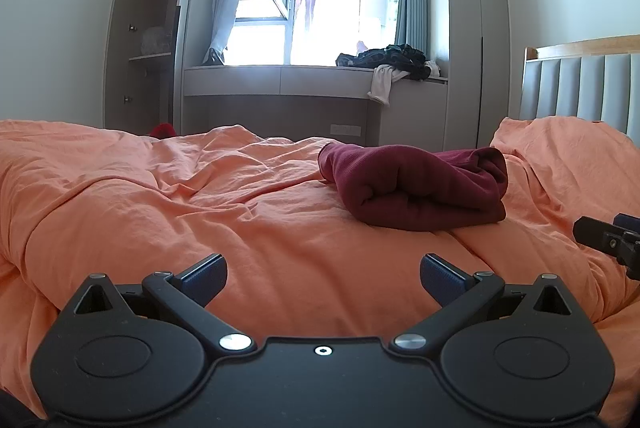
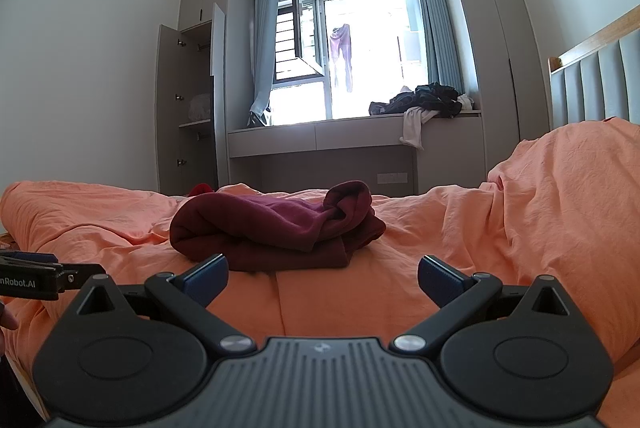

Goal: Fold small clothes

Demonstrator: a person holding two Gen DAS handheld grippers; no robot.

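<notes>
At 1 o'clock from the left gripper [image 1: 323,280], the maroon garment [image 1: 416,188] lies folded in a loose bundle on the orange duvet [image 1: 160,196]. From the right gripper [image 2: 322,278] it sits at 11 o'clock, just beyond the fingertips, not touched. Both jaws spread wide, nothing between them. Orange pillow [image 2: 568,188] at 2 o'clock. Headboard [image 1: 580,84] farther right. Clothes pile [image 2: 428,100] on the window bench [image 2: 320,136] at 12 o'clock. Open wardrobe [image 1: 148,36] at 10 o'clock.
</notes>
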